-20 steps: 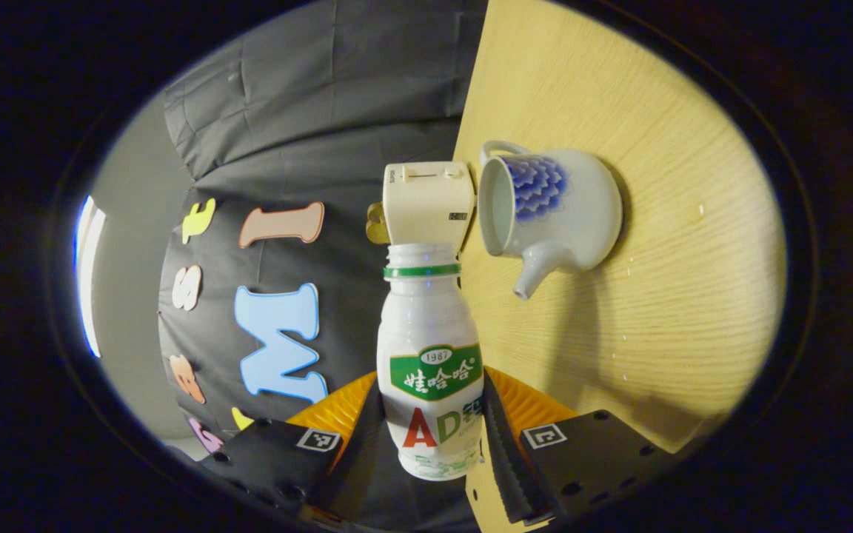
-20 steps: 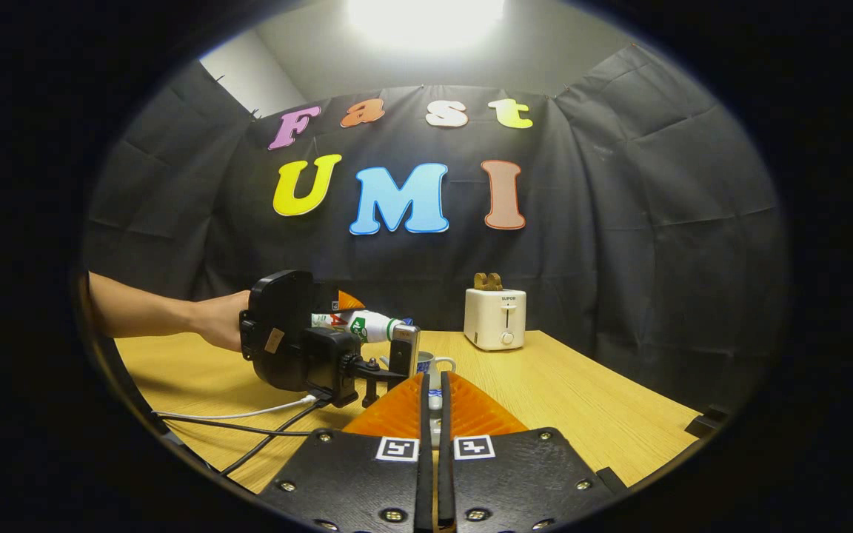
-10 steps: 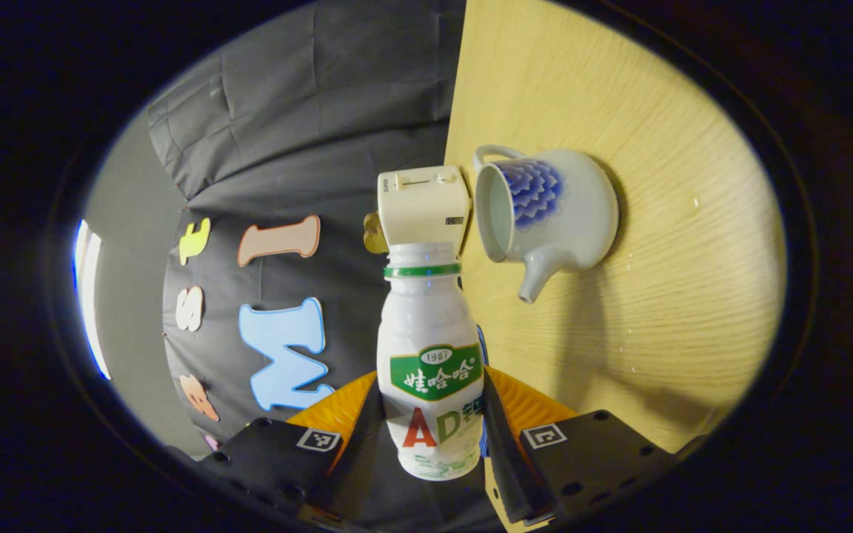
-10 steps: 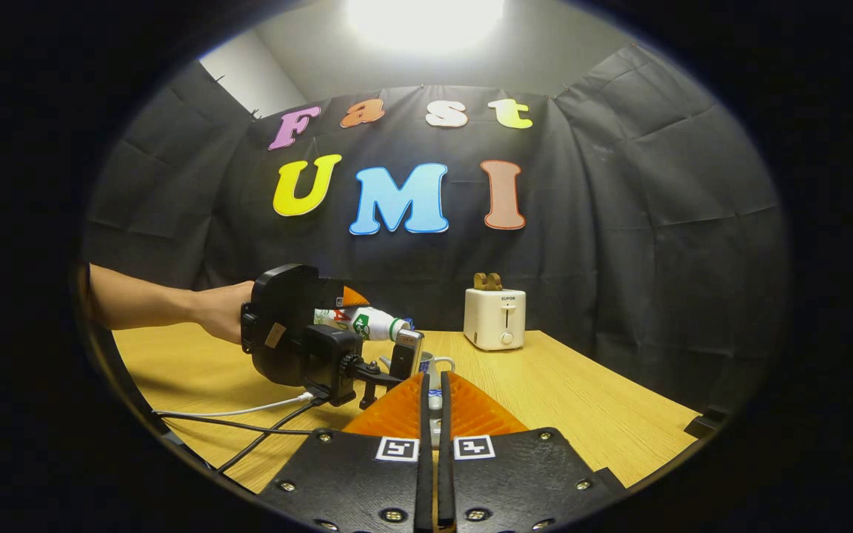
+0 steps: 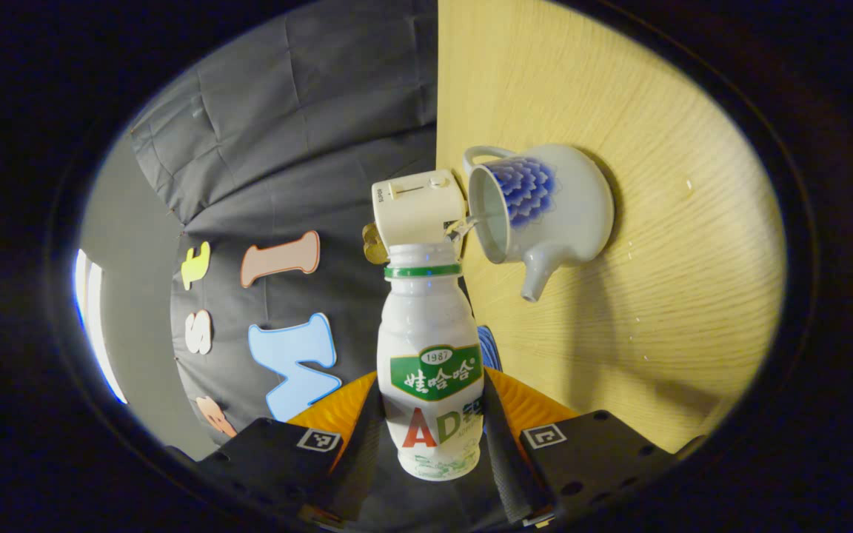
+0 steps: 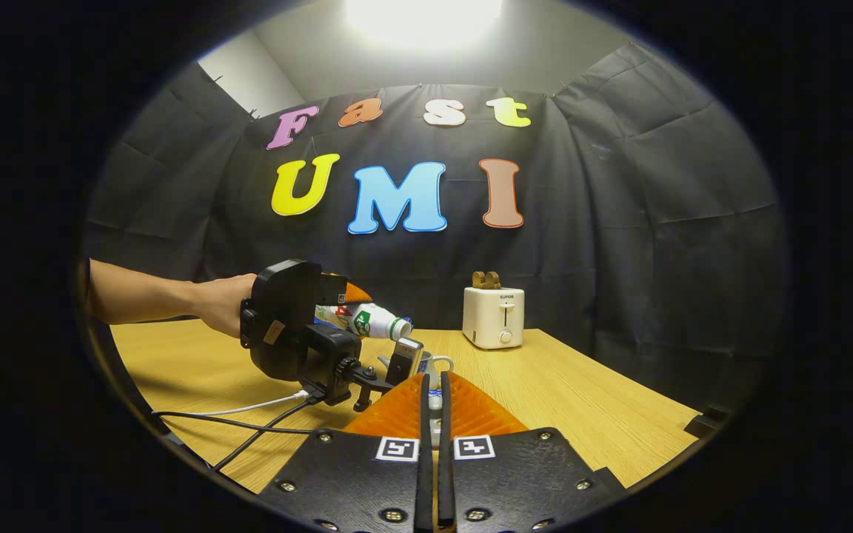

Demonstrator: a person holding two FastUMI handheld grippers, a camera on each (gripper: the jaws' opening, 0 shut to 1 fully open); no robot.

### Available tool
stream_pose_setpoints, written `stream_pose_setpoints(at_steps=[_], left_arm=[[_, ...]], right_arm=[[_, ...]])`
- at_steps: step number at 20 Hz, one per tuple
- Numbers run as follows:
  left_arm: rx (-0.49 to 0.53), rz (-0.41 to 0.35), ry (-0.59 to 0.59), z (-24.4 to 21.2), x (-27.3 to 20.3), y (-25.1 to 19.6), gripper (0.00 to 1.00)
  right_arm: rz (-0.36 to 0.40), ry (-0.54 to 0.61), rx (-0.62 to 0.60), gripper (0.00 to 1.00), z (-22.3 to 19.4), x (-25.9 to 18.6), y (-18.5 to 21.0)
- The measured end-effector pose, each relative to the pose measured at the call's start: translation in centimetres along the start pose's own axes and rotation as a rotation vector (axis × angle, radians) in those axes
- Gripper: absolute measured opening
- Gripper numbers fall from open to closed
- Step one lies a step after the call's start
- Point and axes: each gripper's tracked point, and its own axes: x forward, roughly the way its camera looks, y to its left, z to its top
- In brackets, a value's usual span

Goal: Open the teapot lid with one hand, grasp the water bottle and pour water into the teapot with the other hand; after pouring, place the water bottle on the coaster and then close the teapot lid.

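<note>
You are working in a staged recording booth, not a lived-in home. Black cloth (image 6: 619, 244) hangs in creased folds as the wall on every side you face, pinned along its top edge below a plain pale wall (image 6: 300, 52), and one bright ceiling light (image 6: 426, 15) glares overhead. The pale wood-grain surface (image 6: 582, 407) carries just a few kitchen props: a cream toaster (image 6: 494, 318) with something brown in its slots and a white teapot (image 5: 545, 207) painted blue. Cables (image 6: 249, 418) trail across the surface near its front edge.
</note>
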Motion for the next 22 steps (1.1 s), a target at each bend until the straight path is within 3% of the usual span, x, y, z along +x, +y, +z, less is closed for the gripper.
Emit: stream_pose_setpoints(at_steps=[1, 2, 16, 19, 21, 22], left_arm=[[0.004, 0.003, -0.001, 0.0, 0.0, 0.1, 0.75], [0.009, 0.004, -0.001, 0.0, 0.0, 0.2, 0.80], [0.102, 0.016, -0.003, -0.2, 0.3, 1.5, 0.80], [0.124, 0.017, -0.007, 0.0, 0.3, 1.9, 0.75], [0.137, 0.016, -0.009, 0.1, 0.3, 2.0, 0.80], [0.147, 0.016, -0.010, 0.1, 0.3, 2.1, 0.70]], right_arm=[[0.000, 0.000, 0.001, 0.03, 0.1, -0.1, 0.0], [-0.001, 0.000, 0.002, 0.03, 0.0, 0.0, 0.0], [0.008, 0.007, -0.004, 0.03, 0.1, -0.1, 0.2], [0.008, 0.007, -0.001, 0.03, 0.1, -0.2, 0.2], [0.008, 0.006, -0.002, 0.03, 0.1, -0.2, 0.2], [0.009, 0.006, -0.002, 0.03, 0.2, -0.2, 0.2]])
